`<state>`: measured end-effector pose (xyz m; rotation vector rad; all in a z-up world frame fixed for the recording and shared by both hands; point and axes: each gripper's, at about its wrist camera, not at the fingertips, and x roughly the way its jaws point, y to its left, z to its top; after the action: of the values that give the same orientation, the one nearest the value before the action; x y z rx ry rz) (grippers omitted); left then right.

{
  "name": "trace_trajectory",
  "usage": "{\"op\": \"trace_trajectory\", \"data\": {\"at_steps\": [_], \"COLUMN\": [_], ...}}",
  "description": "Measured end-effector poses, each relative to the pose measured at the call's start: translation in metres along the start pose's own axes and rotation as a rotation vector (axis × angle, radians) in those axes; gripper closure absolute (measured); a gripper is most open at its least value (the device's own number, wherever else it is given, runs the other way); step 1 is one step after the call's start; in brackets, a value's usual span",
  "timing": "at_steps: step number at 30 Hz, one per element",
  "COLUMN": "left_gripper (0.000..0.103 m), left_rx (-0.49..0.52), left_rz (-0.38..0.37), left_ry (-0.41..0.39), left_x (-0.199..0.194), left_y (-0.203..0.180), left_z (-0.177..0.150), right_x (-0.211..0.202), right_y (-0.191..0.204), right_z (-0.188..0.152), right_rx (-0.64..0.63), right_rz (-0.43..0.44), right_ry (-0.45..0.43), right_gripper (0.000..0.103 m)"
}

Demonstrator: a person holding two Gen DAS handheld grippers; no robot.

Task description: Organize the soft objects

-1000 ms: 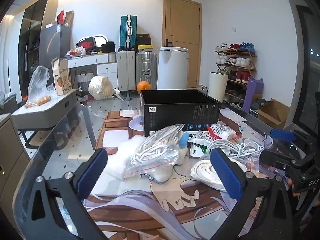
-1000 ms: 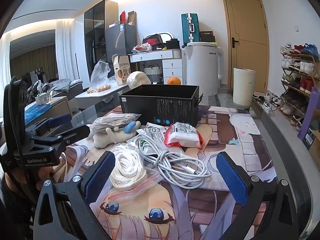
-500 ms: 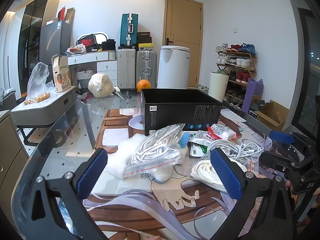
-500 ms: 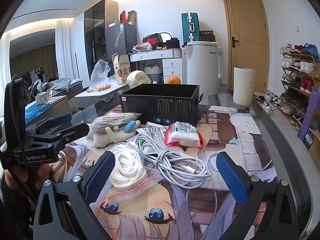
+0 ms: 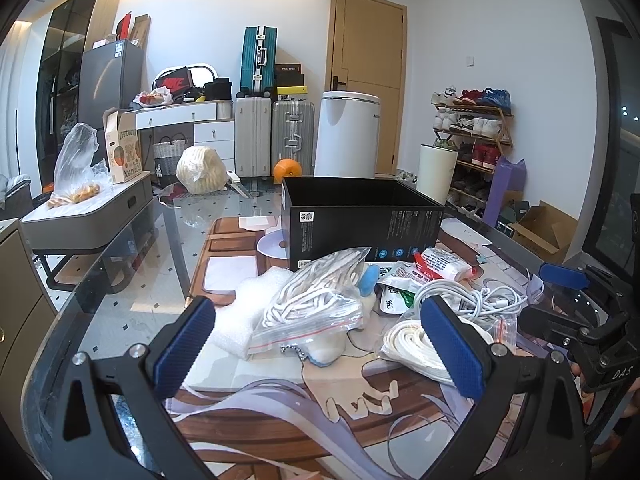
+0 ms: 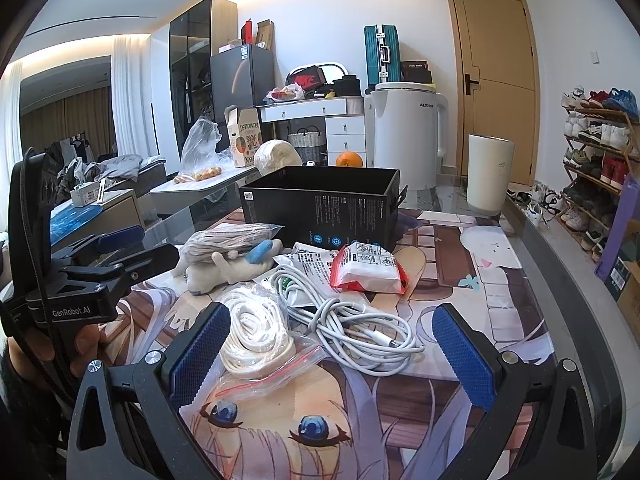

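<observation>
A pile of soft items lies on the printed mat before an open black box (image 5: 360,220) (image 6: 320,208). A zip bag of grey cord (image 5: 316,300) (image 6: 230,236) rests on a white plush toy (image 6: 228,268). Nearby lie a bagged white rope coil (image 5: 416,344) (image 6: 256,328), a loose white cable (image 5: 468,300) (image 6: 356,328) and a red-and-white packet (image 5: 444,260) (image 6: 368,268). My left gripper (image 5: 320,352) is open and empty, short of the cord bag. My right gripper (image 6: 332,352) is open and empty, over the rope coil and cable.
White bubble wrap (image 5: 248,316) lies left of the cord bag. The glass table edge (image 6: 560,280) runs along the right. A white appliance (image 6: 408,136), a cylinder bin (image 6: 490,172), suitcases (image 5: 272,136) and a shoe rack (image 5: 472,136) stand beyond.
Both grippers stay open and nearly still. The left wrist view has drifted slightly; nothing on the table has moved.
</observation>
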<state>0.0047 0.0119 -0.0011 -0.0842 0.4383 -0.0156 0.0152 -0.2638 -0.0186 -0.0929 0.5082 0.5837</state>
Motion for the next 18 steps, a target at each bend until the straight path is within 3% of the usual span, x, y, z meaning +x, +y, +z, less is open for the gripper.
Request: {"op": "trace_trajectory", "data": {"at_steps": [18], "left_gripper": [0.000], "left_rx": [0.006], "left_rz": [0.004], "left_ry": [0.008], "left_x": [0.0007], "left_y": [0.0000], "left_z": [-0.0003], "right_x": [0.0013], "right_y": [-0.0020], "right_z": [0.0000], "right_rx": [0.005], "right_rz": [0.003], "right_ry": [0.003], "right_gripper": [0.000]}}
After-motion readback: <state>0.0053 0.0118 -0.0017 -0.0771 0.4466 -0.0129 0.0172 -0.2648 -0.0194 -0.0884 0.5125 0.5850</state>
